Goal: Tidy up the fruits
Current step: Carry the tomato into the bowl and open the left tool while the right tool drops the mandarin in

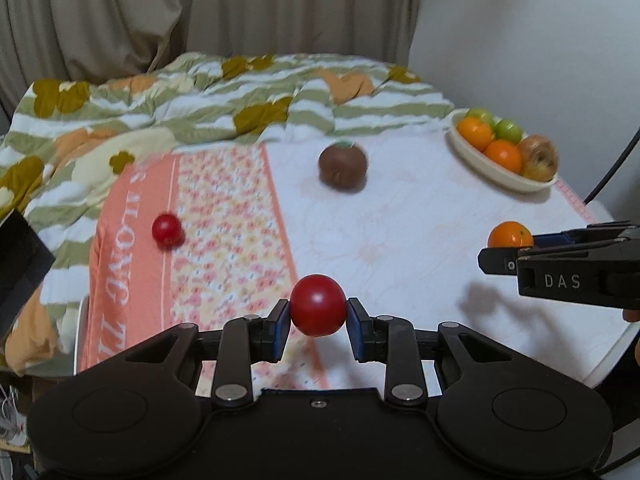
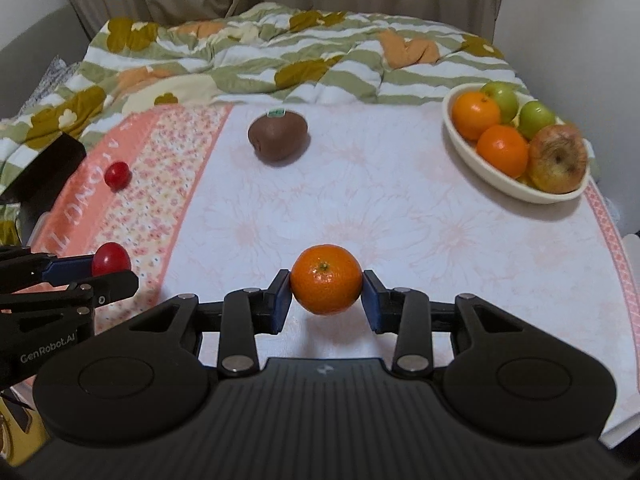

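Your right gripper (image 2: 326,294) is clamped on a round orange mandarin (image 2: 326,279), held clear of the pale floral tablecloth (image 2: 360,200), while your left gripper (image 1: 318,326) pinches a small glossy red tomato (image 1: 318,310). The cream oval bowl (image 2: 472,152), already holding oranges, green fruit and a blotchy apple, lies ahead and to the right. It is nearer your right hand, so I'd take the mandarin there first.

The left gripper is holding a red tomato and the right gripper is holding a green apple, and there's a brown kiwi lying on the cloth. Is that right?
Nearly. The right gripper holds an orange, not a green apple; the right wrist view shows it between the pads. The green apples sit in the bowl. The left gripper does hold a red tomato, and the brown kiwi lies on the cloth.
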Demonstrator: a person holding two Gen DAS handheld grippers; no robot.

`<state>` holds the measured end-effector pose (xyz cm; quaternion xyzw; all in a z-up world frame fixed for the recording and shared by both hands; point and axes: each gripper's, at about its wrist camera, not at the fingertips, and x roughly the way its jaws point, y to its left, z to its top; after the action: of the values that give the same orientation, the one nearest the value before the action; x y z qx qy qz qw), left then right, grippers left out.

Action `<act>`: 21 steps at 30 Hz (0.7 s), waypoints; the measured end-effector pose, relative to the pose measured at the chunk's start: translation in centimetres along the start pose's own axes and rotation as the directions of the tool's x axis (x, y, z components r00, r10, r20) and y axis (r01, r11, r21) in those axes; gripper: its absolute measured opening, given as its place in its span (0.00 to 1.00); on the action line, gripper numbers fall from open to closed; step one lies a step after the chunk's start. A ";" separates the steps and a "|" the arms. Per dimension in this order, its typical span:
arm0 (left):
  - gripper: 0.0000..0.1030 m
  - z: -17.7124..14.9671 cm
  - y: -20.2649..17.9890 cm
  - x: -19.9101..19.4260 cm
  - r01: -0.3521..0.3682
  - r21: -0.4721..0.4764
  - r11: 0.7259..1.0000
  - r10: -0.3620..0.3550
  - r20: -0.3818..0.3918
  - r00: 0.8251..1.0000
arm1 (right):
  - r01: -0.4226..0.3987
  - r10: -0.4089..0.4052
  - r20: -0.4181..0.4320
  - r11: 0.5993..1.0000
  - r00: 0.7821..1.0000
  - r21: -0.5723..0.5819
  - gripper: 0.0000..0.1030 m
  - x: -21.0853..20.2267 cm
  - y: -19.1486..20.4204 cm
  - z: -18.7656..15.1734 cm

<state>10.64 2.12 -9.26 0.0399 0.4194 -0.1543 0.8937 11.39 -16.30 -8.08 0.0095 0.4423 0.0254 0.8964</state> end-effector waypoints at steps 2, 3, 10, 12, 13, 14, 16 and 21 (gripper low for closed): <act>0.32 0.6 -0.4 -0.7 0.019 0.006 1.000 -0.019 0.017 1.000 | 0.004 -0.004 0.011 1.000 1.000 0.013 0.51 -1.1 -0.5 0.3; 0.32 0.9 -0.6 -1.0 0.033 0.009 0.999 -0.033 0.026 0.999 | 0.004 -0.004 0.016 1.000 1.000 0.026 0.51 -1.7 -0.8 0.3; 0.32 3.4 -3.5 -1.9 0.114 0.072 0.991 -0.120 0.094 0.988 | 0.037 -0.044 0.087 0.996 0.995 0.078 0.51 -6.0 -3.9 0.3; 0.32 4.2 -4.6 -2.0 0.126 0.074 0.989 -0.133 0.103 0.986 | 0.033 -0.042 0.104 0.995 0.994 0.093 0.51 -7.0 -5.2 0.4; 0.32 4.7 -5.3 -2.0 0.130 0.077 0.988 -0.138 0.110 0.984 | 0.032 -0.043 0.111 0.995 0.993 0.098 0.51 -7.5 -5.9 0.5; 0.32 5.1 -5.8 -2.0 0.131 0.082 0.988 -0.140 0.115 0.983 | 0.031 -0.043 0.120 0.994 0.992 0.101 0.51 -7.9 -6.8 0.6; 0.32 6.1 -7.3 -1.9 0.129 0.088 0.988 -0.140 0.126 0.982 | 0.027 -0.040 0.134 0.995 0.990 0.101 0.51 -8.4 -8.2 0.9; 0.32 8.6 -11.0 -0.9 0.128 0.071 0.989 -0.137 0.137 0.981 | 0.009 -0.021 0.147 0.997 0.989 0.080 0.51 -8.8 -12.6 2.2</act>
<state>13.01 -9.82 -2.40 0.0282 0.3518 -0.2288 0.9072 8.29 -29.38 -0.25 0.0436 0.3754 0.0002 0.9258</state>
